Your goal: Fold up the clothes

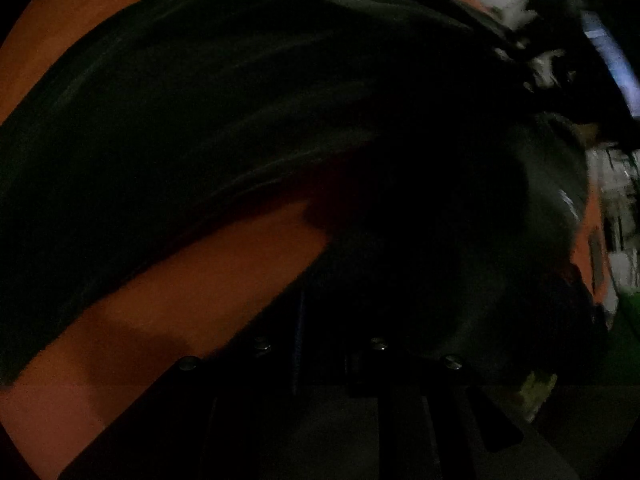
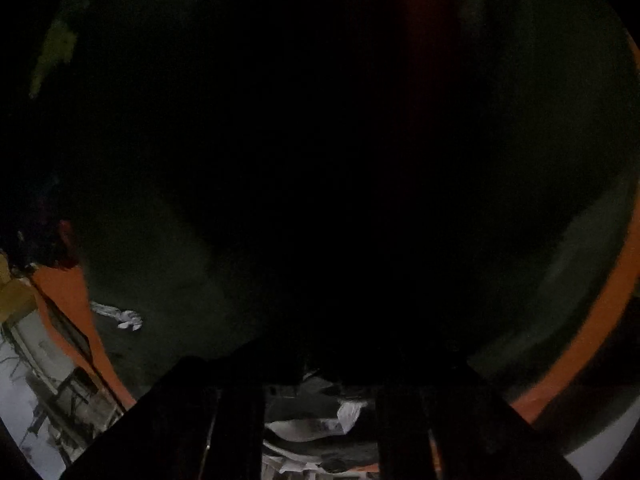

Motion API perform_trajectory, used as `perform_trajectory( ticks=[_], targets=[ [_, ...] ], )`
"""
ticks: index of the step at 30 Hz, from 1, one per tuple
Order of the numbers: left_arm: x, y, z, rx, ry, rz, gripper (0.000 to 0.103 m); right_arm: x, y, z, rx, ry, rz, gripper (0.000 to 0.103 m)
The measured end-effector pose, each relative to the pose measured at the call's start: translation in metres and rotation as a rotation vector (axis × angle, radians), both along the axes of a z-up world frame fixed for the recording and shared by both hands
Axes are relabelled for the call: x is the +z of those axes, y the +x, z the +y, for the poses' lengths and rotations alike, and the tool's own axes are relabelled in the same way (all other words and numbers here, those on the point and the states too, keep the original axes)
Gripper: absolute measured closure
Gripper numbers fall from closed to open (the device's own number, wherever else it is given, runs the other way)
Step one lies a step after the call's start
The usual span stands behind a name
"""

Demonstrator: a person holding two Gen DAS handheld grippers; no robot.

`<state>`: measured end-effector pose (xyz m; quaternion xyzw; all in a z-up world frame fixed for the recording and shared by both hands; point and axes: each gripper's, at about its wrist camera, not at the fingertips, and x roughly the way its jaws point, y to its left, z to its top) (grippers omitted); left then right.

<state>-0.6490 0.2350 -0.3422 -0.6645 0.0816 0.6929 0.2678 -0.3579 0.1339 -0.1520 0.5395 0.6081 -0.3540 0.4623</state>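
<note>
While the dark cloth [image 1: 240, 92] lies on the orange tabletop [image 1: 200, 280], I cannot tell either gripper's hold; next, fold it over.

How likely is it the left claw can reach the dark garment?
Probably yes: the dark garment lies on the orange surface right before the left claw, nothing visibly between; darkness hides whether it touches.

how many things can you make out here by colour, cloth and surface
dark green garment: 1
orange surface beneath it: 1
white drawstring tip on the garment: 1
total: 3
Both views are very dark, so anything more in the black areas cannot be told.
</note>
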Motion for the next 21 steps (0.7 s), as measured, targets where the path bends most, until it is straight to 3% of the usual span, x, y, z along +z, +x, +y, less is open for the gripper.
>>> perform_trajectory(
  ticks=[5, 6, 9, 11, 13, 15, 16, 17, 19, 21],
  targets=[
    [-0.005, 0.015, -0.015, 0.063, 0.026, -0.008, 0.086, 0.040, 0.001, 0.019, -0.047, -0.110, 0.056, 0.097],
    [-0.005, 0.020, -0.017, 0.066, 0.021, -0.008, 0.086, 0.041, 0.003, 0.024, -0.053, -0.110, 0.063, 0.103],
    [0.001, 0.031, -0.022, 0.076, 0.007, -0.003, 0.086, 0.043, 0.009, 0.036, -0.074, -0.109, 0.105, 0.103],
    [0.007, 0.039, -0.027, 0.085, 0.001, 0.002, 0.086, 0.050, 0.013, 0.041, -0.127, -0.143, 0.138, 0.103],
    [0.015, 0.048, -0.032, 0.101, 0.003, 0.016, 0.086, 0.071, 0.000, 0.051, -0.327, -0.259, 0.150, 0.100],
    [0.024, 0.057, -0.038, 0.122, 0.014, 0.027, 0.086, 0.095, -0.013, 0.069, -0.547, -0.402, 0.178, 0.070],
    [0.028, 0.062, -0.041, 0.131, 0.020, 0.031, 0.086, 0.105, -0.019, 0.083, -0.670, -0.484, 0.193, 0.038],
    [0.031, 0.066, -0.042, 0.134, 0.024, 0.034, 0.086, 0.115, -0.021, 0.101, -0.800, -0.577, 0.205, 0.025],
    [0.038, 0.076, -0.045, 0.140, 0.029, 0.042, 0.086, 0.132, -0.012, 0.134, -1.042, -0.746, 0.211, 0.024],
    [0.043, 0.085, -0.045, 0.139, 0.033, 0.050, 0.086, 0.127, 0.005, 0.153, -1.163, -0.804, 0.205, 0.024]
  ],
)
